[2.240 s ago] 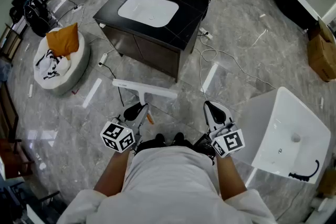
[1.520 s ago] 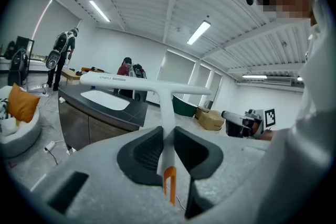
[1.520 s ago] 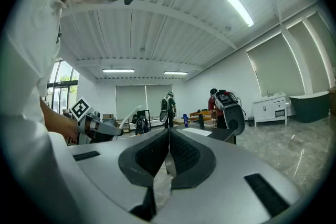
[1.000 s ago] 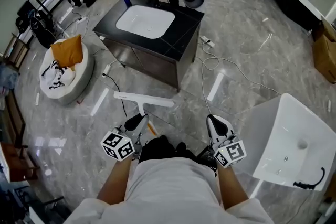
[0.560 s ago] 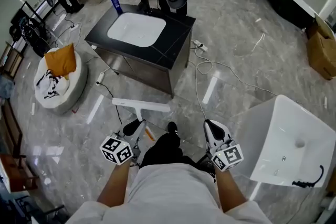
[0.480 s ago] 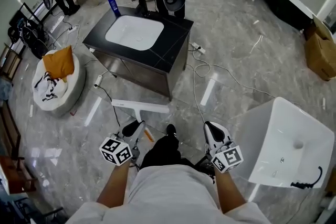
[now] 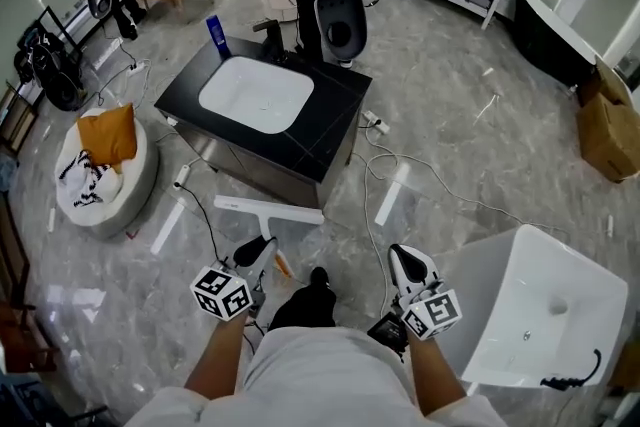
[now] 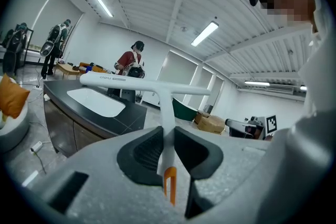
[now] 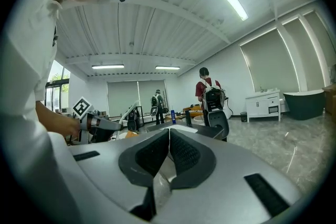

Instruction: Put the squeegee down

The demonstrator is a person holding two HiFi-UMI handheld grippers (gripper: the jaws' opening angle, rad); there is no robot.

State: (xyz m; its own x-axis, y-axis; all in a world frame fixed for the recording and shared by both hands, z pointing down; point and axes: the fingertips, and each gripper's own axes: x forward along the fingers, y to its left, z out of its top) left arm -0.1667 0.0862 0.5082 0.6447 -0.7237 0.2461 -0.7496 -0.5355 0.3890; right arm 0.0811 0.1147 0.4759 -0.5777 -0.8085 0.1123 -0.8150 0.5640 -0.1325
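Where the left gripper (image 7: 265, 243) clamps, squeegee (image 7: 268, 208) handle hides.

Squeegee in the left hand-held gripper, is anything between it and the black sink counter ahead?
Nothing visible does. The left hand-held gripper grips the squeegee by its handle. Only open space lies between its blade and the black counter, whose near corner is bare.

The wearer has walked toward the black table (image 7: 335, 115), bringing the squeegee (image 7: 268, 208) in the left gripper (image 7: 260, 247) close to its near corner. One shoe (image 7: 318, 277) now steps ahead, and the white basin (image 7: 545, 315) at right lies nearer.
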